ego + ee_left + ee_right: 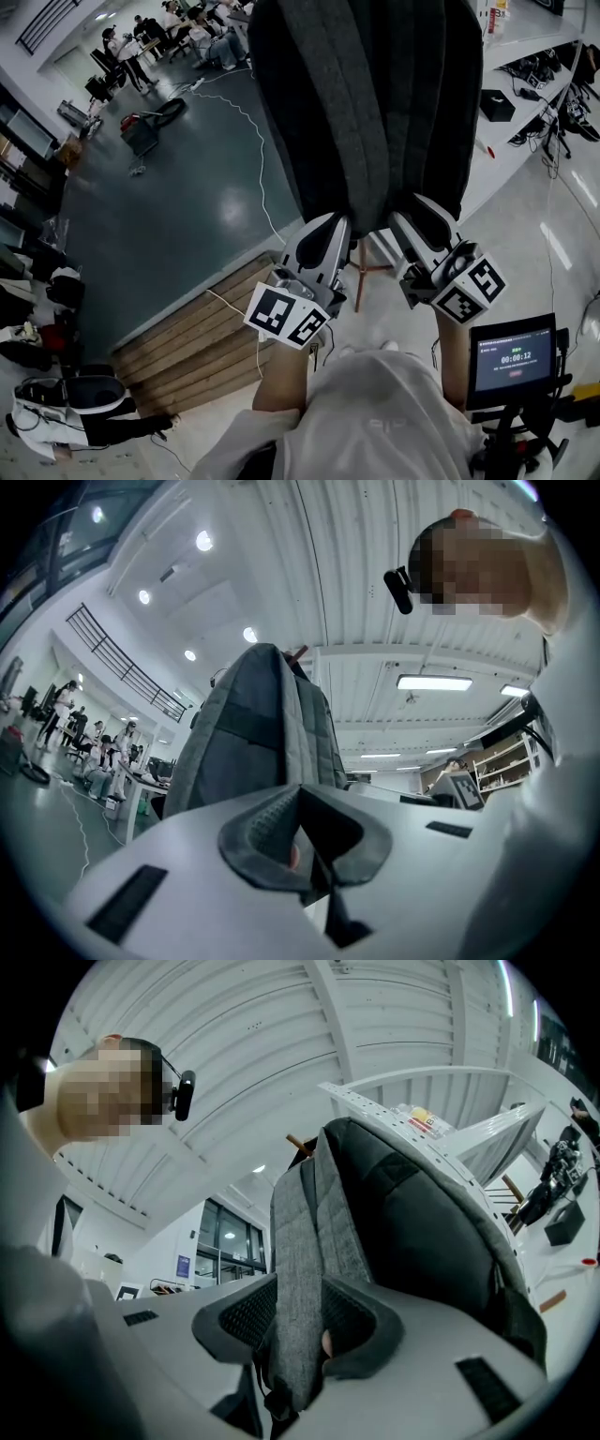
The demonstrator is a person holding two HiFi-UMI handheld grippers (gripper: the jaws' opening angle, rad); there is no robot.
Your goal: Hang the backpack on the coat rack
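Workshop, dark floor (187, 206) below — your right gripper (420, 227) clamps the grey woven backpack (366, 103) by its strap (295, 1241) to carry it; your left gripper (330, 239) sits closed beneath.

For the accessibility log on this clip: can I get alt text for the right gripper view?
The right gripper is clamped on a grey strap of the dark backpack, which rises above it against a white ribbed ceiling.
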